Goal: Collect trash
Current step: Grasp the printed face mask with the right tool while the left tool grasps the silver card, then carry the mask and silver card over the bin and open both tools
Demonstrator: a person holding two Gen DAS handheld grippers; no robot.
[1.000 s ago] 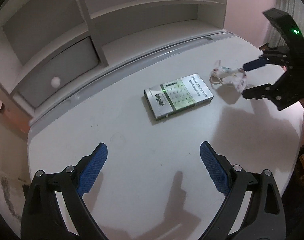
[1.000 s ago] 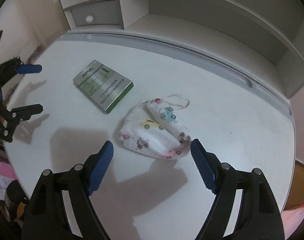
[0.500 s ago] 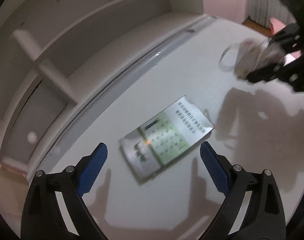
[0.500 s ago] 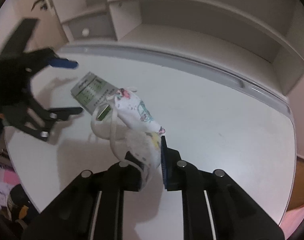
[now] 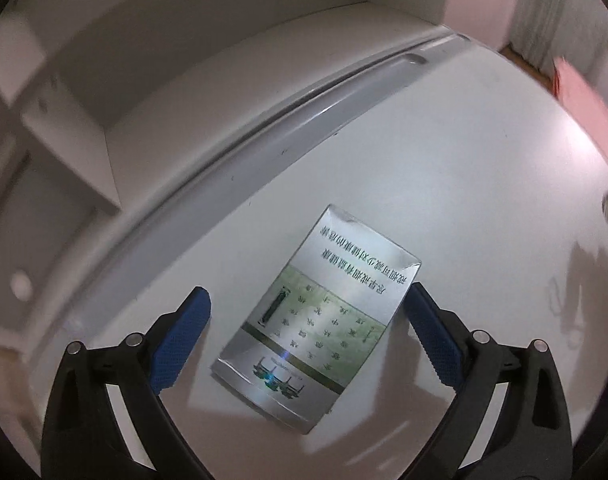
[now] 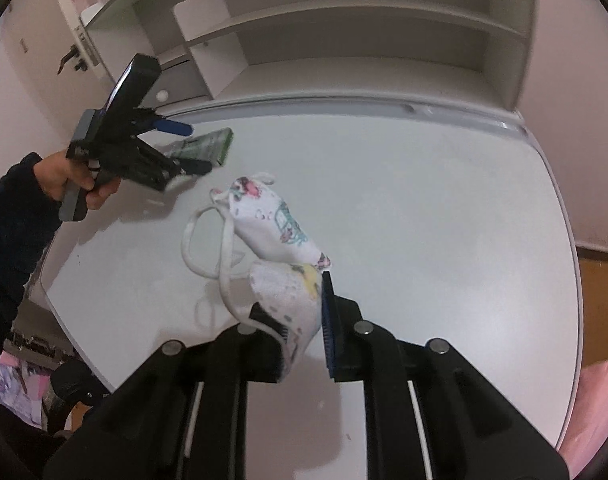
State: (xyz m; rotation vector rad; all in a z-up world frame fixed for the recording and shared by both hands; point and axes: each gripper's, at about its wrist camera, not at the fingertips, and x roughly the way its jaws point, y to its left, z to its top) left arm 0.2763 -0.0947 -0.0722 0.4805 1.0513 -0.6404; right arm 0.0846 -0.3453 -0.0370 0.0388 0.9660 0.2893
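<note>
The right gripper point(image 6: 304, 316) has its jaws pinching a printed face mask point(image 6: 280, 240), held above the white worktop point(image 6: 423, 208). Beyond the mask, the left gripper point(image 5: 304, 328) hangs with jaws spread on either side of a silver-green box point(image 5: 319, 320) lying flat on the worktop.
</note>
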